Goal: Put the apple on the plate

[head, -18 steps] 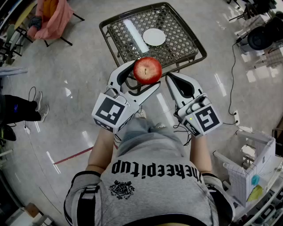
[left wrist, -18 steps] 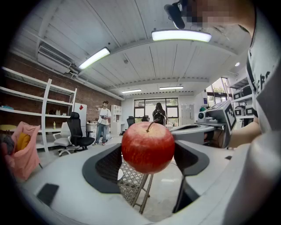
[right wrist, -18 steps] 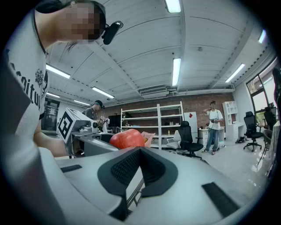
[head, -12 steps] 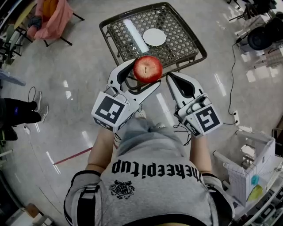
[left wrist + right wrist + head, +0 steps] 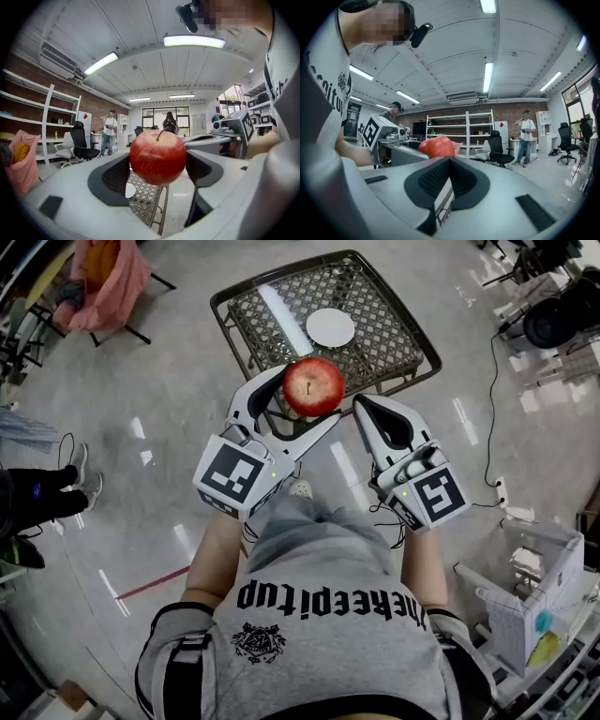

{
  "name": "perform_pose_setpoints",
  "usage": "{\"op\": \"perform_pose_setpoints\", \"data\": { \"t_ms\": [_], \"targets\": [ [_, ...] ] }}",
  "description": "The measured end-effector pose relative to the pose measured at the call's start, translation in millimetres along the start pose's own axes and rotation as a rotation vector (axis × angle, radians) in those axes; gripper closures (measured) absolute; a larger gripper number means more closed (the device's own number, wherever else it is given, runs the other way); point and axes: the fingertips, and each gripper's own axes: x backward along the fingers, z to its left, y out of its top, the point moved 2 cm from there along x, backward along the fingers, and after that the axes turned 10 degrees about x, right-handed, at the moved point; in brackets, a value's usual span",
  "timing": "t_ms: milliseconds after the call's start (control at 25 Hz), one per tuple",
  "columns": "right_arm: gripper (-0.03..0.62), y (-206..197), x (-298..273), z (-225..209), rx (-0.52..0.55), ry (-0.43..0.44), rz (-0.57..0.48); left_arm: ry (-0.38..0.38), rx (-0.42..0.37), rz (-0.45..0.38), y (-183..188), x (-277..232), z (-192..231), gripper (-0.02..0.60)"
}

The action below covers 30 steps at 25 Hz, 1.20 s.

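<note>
A wire-mesh table (image 5: 380, 343) stands on the glossy floor (image 5: 159, 381), a pink bag (image 5: 111, 277) well apart.

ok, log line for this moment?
left tool: shut on round red apple, held up | right tool: shut, empty | small round white plate: bare, on dark lattice table | status: apple not yet on plate

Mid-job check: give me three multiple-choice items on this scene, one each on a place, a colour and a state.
1. The plate lies: A on the mesh table; B on the floor; C in a gripper.
2. The apple is: A green; B red; C yellow.
3. The right gripper is: A shut, empty; B gripping the apple; C wide open.
Answers: 1 A, white disc on the mesh; 2 B, red skin; 3 A, its jaws meet, and the left gripper holds the apple.
</note>
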Motion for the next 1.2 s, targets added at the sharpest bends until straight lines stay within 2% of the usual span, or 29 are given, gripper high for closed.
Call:
{"op": "perform_pose_setpoints", "data": {
  "t_ms": [320,560,760,960,1200],
  "targets": [
    [0.594,-0.8,-14.5,-1.0,0.017,-0.046,0.011,-0.030,-0.003,0.002,-2.5,-3.0,17.9,0.179],
    [0.592,-0.1,-19.2,-18.9,0.007,-0.055,0.008,-0.028,-0.013,-0.004,0.8,-19.1,26.8,0.179],
    [0.592,-6.2,-25.6,-32.3,0.012,-0.021,0.013,0.009,-0.026,-0.006,1.4,-32.4,33.8,0.179],
    [0.592,-10.0,-35.3,-55.4,0.011,0.004,0.007,0.028,0.017,-0.017,5.5,-50.2,44.6,0.179],
    [0.592,-15.2,-44.5,-86.0,0.010,0.075,-0.008,0.072,0.045,-0.022,9.9,-75.4,48.8,0.179]
  ]
}}
